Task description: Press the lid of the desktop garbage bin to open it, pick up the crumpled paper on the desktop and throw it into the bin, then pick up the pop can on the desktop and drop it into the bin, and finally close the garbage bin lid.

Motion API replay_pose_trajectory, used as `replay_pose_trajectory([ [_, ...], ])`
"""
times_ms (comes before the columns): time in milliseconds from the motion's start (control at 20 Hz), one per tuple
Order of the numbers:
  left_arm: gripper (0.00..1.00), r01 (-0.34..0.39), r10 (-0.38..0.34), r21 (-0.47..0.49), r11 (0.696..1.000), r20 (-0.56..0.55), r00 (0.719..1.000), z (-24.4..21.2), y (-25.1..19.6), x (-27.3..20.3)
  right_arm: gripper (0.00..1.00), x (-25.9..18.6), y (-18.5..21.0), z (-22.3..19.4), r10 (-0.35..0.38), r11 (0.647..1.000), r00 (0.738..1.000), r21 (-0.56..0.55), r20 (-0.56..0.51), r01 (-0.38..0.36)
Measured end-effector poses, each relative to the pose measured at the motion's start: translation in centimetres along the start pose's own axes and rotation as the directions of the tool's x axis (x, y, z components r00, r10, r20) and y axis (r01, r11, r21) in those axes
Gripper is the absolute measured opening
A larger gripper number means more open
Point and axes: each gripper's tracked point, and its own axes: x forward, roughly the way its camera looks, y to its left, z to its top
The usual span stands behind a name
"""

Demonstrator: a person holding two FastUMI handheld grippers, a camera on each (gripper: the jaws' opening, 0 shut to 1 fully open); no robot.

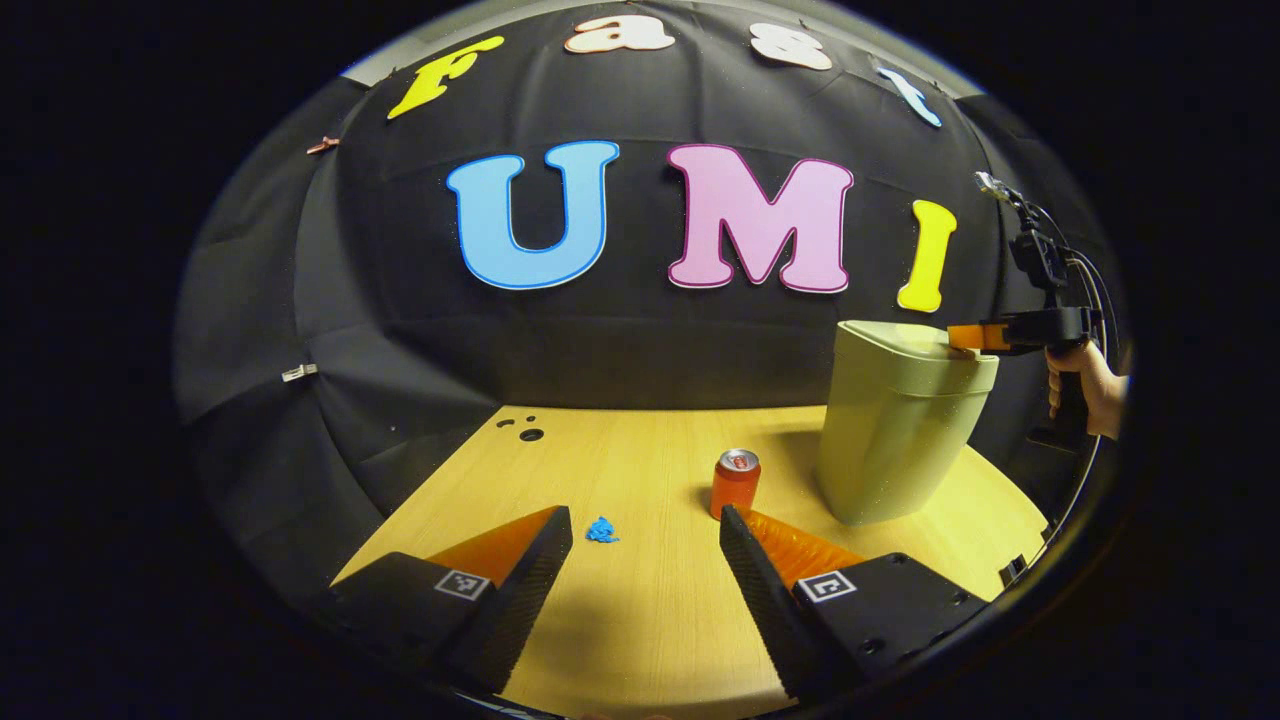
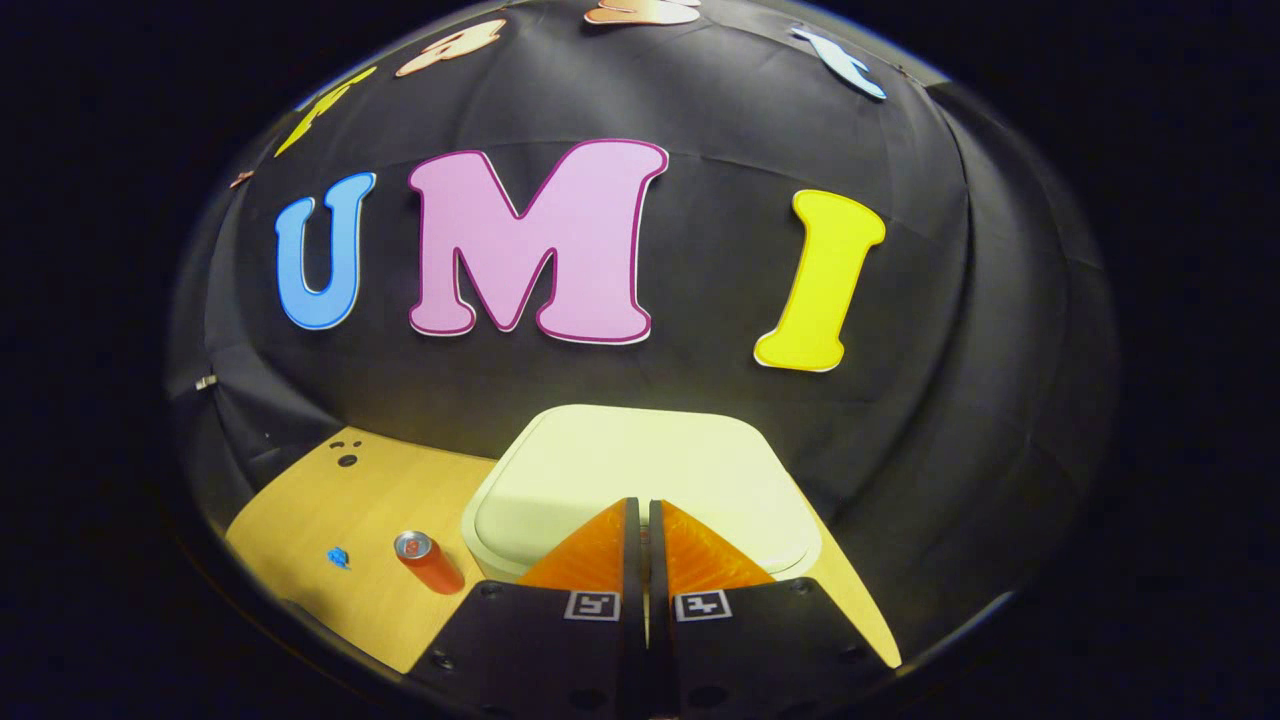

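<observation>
In the left gripper view, the left gripper is held low over the light wooden tabletop, jaws spread wide, nothing gripped. One small blue crumpled paper and one orange pop can are seen standing apart, with one pale green plastic bin to the right, lid down.

In the right gripper view, the right gripper is pinched together on nothing, tips over the bin lid; contact can't be told.
</observation>
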Motion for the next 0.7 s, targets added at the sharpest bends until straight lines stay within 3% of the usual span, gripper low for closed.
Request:
replay_pose_trajectory([
  [350,0.95,0.015,-0.015,0.042,0.999,0.017,1.000,-1.7,3.2,-1.5,0.05,-2.6,2.7,0.3,0.030,0.998,0.999,0.058,-0.020,-0.029],
  [700,0.96,-0.025,0.025,-0.017,1.000,-0.015,1.000,-3.9,6.1,-3.0,0.05,-7.2,3.6,-1.1,0.048,0.994,0.998,0.098,-0.031,-0.044],
])
